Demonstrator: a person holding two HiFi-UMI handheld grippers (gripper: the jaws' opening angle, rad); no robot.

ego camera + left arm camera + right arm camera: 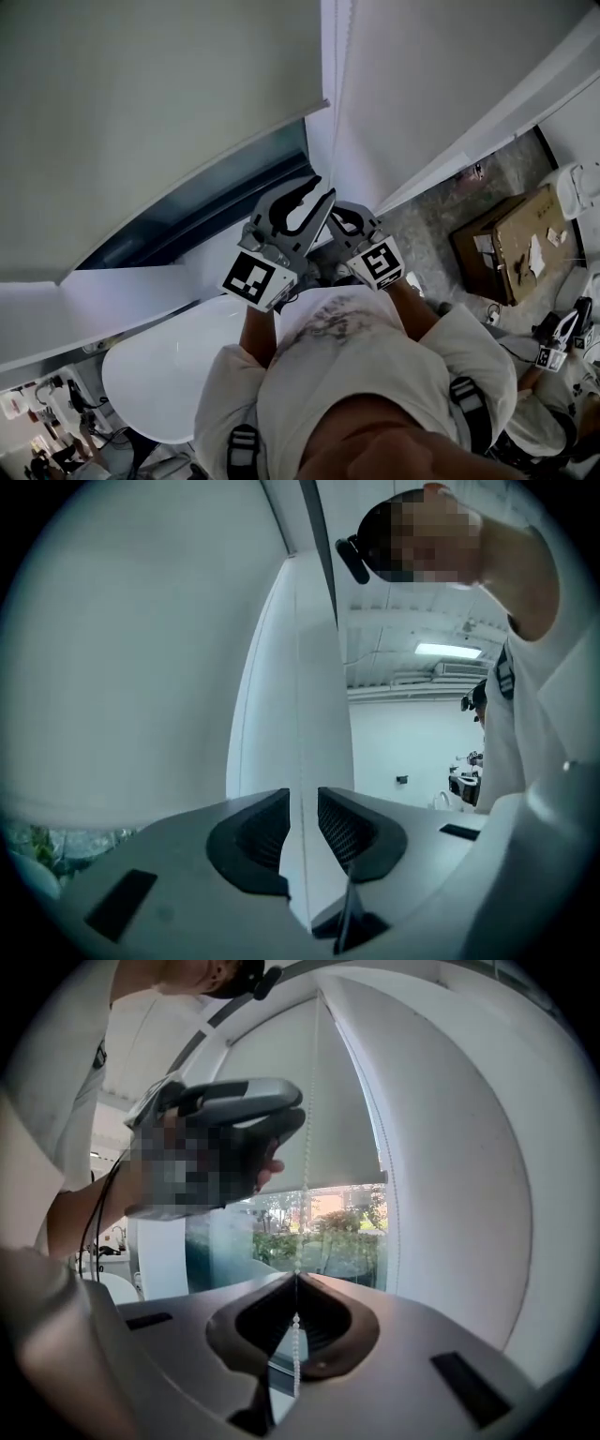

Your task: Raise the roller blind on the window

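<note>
Right gripper (296, 1283) fingers clamped on bead chain (300, 1232), probably keeping roller blind (347, 1101) from dropping. Left gripper (302, 822) fingers apart, nothing gripped, likely seeking a higher hold.

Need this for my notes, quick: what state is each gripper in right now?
Left gripper: open, jaws apart, gripping nothing.
Right gripper: shut on the bead chain.

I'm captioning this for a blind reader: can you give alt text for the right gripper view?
The right gripper has its fingers shut on the bead chain of a roller blind partly lowered over a window. The left gripper shows at upper left; greenery shows through the glass.
</note>
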